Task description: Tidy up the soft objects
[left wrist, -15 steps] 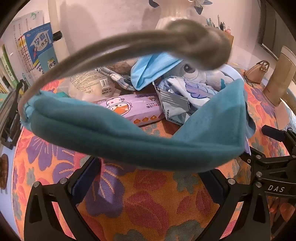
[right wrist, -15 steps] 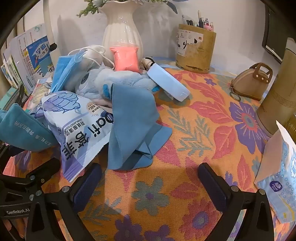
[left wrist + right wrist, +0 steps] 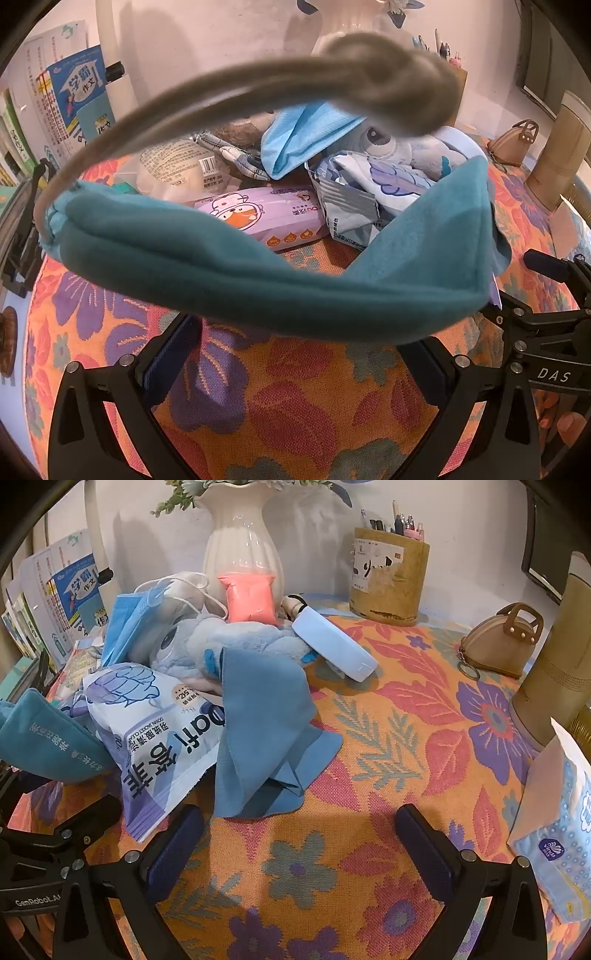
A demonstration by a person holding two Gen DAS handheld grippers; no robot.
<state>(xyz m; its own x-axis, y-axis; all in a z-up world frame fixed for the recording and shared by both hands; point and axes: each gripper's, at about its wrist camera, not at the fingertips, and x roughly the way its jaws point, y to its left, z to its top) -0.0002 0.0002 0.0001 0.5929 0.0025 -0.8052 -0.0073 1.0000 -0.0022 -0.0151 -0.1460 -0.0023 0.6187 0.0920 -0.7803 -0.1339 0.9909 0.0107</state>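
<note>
1. Closest to the left wrist camera, a teal drawstring pouch [image 3: 258, 280] stretches across the frame above the left gripper [image 3: 306, 354]. Its fingers stand spread wide; whether the pouch drapes over their tips or hangs in front of them cannot be told, and no pad presses on it. The pouch's grey cord [image 3: 229, 92] loops blurred across the upper frame. Beyond, on the floral tablecloth [image 3: 295, 406], lies a heap of soft things: a purple wipes pack [image 3: 266, 218], a blue face mask [image 3: 299, 136], a plush toy [image 3: 391, 144] and a white printed packet [image 3: 177, 170].

2. Seen from the right wrist camera, the right gripper [image 3: 299, 845] hovers over bare tablecloth — fingers fully apart, nothing between them. Just ahead lies a blue cloth [image 3: 266, 731], partly over a white-and-purple bag [image 3: 159, 734]; the plush toy sits behind them, with an orange-pink packet [image 3: 251, 598] against a white vase [image 3: 240, 542]. The teal pouch shows at far left. A tissue pack [image 3: 557, 834] stands at right — well apart from the heap.
</note>
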